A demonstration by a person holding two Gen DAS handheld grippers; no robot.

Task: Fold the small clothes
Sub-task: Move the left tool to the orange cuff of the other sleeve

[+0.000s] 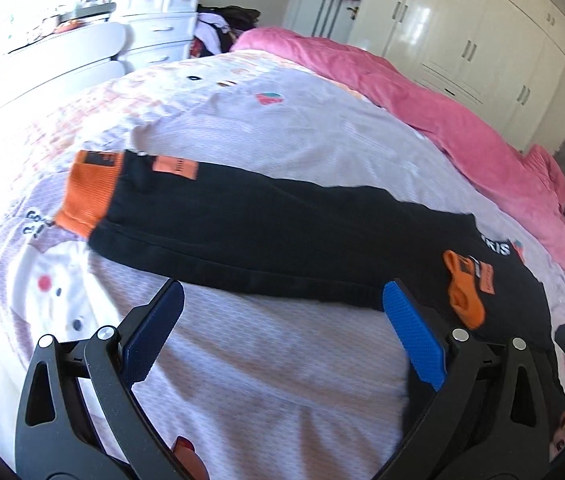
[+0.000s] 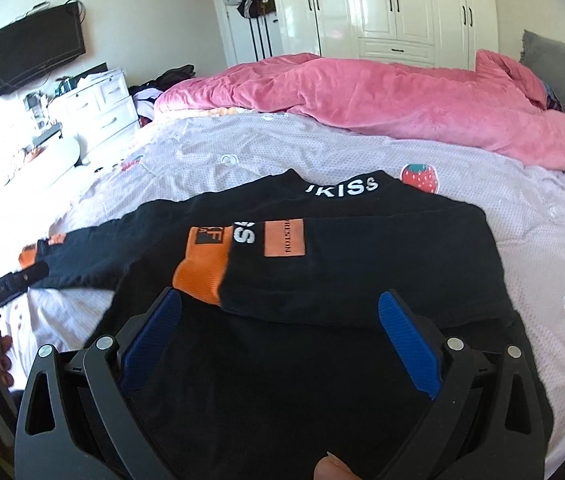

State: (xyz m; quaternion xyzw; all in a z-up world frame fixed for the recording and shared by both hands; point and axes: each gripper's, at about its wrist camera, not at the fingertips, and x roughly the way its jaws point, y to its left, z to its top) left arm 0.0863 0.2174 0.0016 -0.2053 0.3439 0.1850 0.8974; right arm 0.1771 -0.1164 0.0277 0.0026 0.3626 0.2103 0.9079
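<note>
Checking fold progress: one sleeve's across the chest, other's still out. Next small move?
Probably bring the left gripper, open and empty, to the orange cuff of the outstretched sleeve and grip it. The other sleeve already lies folded over the shirt; the right gripper hangs open above it.

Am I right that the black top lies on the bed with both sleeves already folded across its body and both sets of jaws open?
Not quite: only one sleeve is folded across the black top. The other sleeve lies stretched out on the bed, as the left wrist view shows. Both sets of jaws are open.
</note>
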